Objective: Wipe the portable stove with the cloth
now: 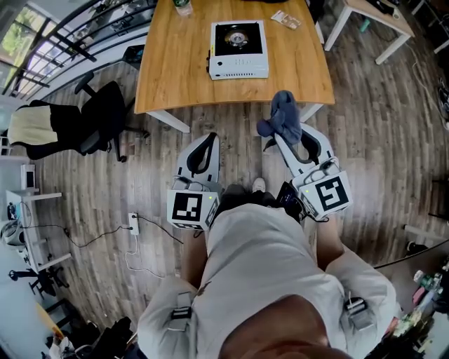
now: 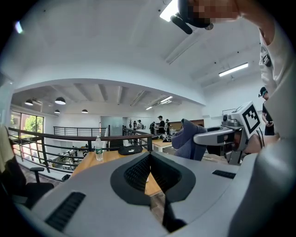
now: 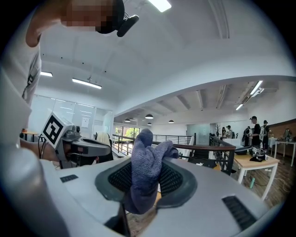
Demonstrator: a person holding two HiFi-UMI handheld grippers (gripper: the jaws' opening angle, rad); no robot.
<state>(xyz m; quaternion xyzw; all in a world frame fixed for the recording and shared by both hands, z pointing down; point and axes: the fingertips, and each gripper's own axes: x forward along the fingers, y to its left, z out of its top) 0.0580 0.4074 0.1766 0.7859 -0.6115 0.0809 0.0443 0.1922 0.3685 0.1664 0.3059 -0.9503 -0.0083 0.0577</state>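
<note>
**Right gripper** (image 3: 145,183): jaws clamped on the cloth (image 3: 147,166). It is a blue-grey knitted piece gripped near its middle. One bunched end stands up past the tips and the other hangs below them. A loose wad left out front like this looks meant to serve as the wiping face, so that fabric meets the stove rather than the jaws.

**Left gripper** (image 2: 149,173): jaws together, nothing between them. It is carried beside the right one and points the same way. It is probably kept free to steady the stove if needed.

**Both grippers**, head view: held out from the person's waist, roughly level, over the wooden floor (image 1: 231,133). The cloth end is near the front edge of the table (image 1: 175,77).

**Portable stove** (image 1: 238,48): the task's thing, a white single-burner unit with a black top. It sits flat on the table toward the front right, with its control strip facing the person. It is well apart from the cloth and as yet untouched by it, so wiping has not begun.

**Also on the table**: a water bottle (image 2: 98,149) at the far edge and a small packet (image 1: 285,19) beyond the stove. Both are clear of the stove's top.

**Surroundings**: a black office chair (image 1: 98,119) to the left of the table, out of the line of approach.
</note>
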